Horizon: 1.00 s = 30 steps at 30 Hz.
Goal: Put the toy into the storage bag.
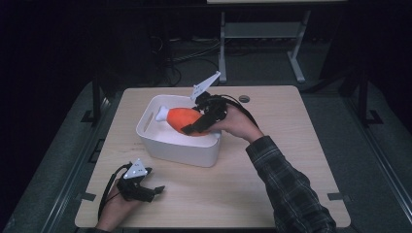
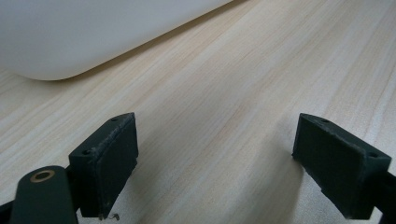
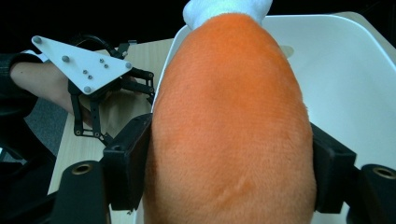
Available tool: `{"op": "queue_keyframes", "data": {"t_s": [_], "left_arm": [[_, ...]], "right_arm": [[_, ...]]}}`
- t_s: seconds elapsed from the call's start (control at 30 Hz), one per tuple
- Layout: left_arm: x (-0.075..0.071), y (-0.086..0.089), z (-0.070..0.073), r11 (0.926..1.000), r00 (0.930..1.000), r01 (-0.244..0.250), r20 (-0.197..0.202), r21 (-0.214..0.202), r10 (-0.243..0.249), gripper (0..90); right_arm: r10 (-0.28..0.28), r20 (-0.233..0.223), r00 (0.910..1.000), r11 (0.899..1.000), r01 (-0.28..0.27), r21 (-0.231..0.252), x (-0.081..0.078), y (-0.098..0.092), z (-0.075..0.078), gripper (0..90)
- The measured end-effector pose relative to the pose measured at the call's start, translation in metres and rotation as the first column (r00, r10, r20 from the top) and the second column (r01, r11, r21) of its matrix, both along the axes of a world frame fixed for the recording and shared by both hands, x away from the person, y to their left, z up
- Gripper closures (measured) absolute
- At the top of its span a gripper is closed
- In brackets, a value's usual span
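Note:
An orange plush drumstick (image 1: 183, 118) with a white bone end hangs over the white tub (image 1: 160, 149) in the middle of the table. My right gripper (image 1: 197, 124) is shut on its fat orange body, one jaw on each side. In the right gripper view the orange drumstick (image 3: 229, 121) sits between both pads, its white tip pointing away over the tub (image 3: 345, 79). My left gripper (image 1: 154, 190) lies low on the table near the front left edge, open with nothing between its fingers. Bare wood shows between its pads in the left gripper view, where the left gripper (image 2: 215, 163) faces the tub wall (image 2: 84, 32).
The wooden table (image 1: 272, 160) has free room to the right of the tub and in front of it. A small round cable port (image 1: 244, 98) sits near the back edge. Dark floor and a metal frame (image 1: 262, 34) lie beyond the table.

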<state>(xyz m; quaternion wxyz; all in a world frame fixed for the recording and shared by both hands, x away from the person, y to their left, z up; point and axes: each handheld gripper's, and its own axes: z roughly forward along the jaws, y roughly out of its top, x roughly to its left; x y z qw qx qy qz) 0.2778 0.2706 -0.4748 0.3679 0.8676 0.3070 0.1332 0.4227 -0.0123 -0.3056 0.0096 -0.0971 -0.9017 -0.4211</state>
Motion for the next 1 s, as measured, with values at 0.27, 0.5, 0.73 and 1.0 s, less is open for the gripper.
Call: {"op": "queue_keyframes", "data": {"t_s": [0.27, 0.5, 0.73, 1.0], "left_arm": [[0.0, 0.0, 0.0, 1.0, 1.0, 0.0, -0.001, -0.001, 0.0, 13.3], [0.0, 0.0, 0.0, 1.0, 1.0, 0.0, -0.001, -0.001, 0.0, 13.3], [0.0, 0.0, 0.0, 1.0, 1.0, 0.0, -0.001, -0.001, 0.0, 13.3], [0.0, 0.0, 0.0, 1.0, 1.0, 0.0, -0.001, -0.001, 0.0, 13.3]], "right_arm": [[0.016, -0.011, 0.9998, 1.0, -0.016, -0.022, 0.004, 0.022, -0.008, 27.8], [0.032, -0.022, 0.9993, 0.998, -0.033, -0.044, 0.008, 0.036, -0.014, 27.8], [0.043, -0.027, 0.9987, 0.996, -0.045, -0.073, 0.007, 0.046, -0.02, 27.3], [0.032, -0.045, 0.9985, 0.996, -0.036, -0.087, 0.009, 0.048, -0.024, 24.4]]}}
